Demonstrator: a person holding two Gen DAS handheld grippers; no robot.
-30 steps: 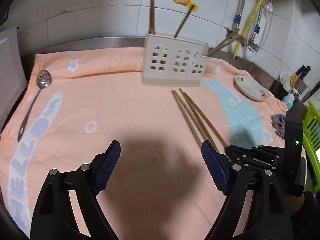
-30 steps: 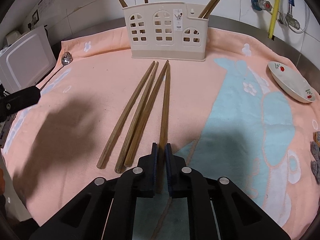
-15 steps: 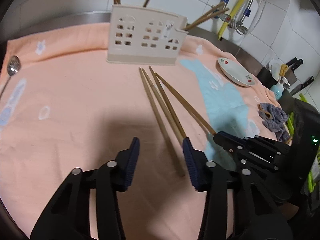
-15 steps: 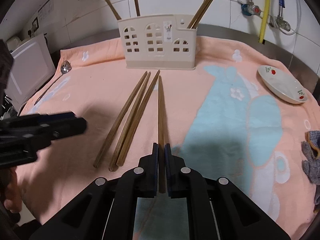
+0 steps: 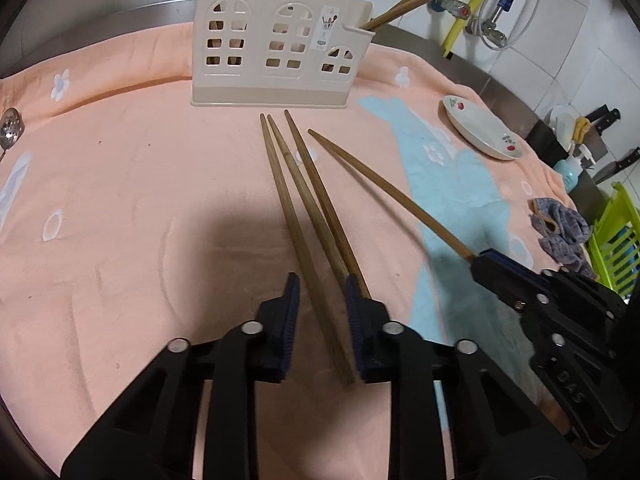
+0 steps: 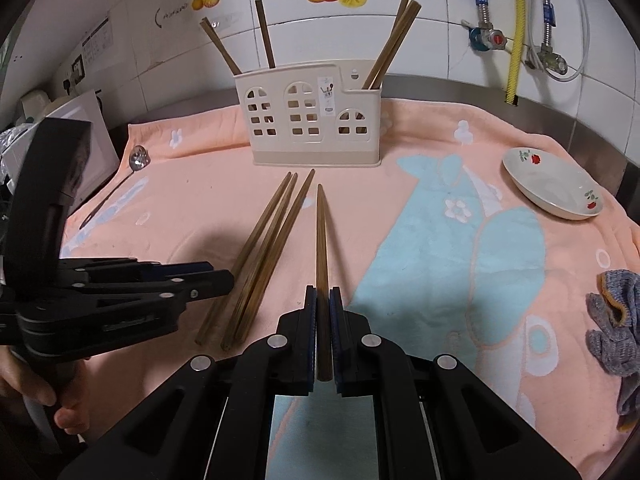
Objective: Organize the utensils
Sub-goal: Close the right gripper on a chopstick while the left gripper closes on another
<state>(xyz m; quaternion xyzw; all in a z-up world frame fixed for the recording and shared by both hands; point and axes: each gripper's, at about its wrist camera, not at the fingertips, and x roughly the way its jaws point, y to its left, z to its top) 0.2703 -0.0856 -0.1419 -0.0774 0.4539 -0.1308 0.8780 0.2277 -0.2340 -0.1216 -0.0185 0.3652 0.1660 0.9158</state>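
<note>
Gripping one chopstick (image 6: 321, 248) in right gripper (image 6: 322, 304) jaws, left gripper (image 5: 319, 292) jaws just closing around chopsticks (image 5: 304, 216), unclamped

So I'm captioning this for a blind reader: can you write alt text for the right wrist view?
The right gripper is shut on one wooden chopstick, pointing toward a cream utensil holder that already has chopsticks standing in it. Three more chopsticks lie on the peach towel, with the left gripper at their near ends; a spoon and a small dish sit off to the sides.
</note>
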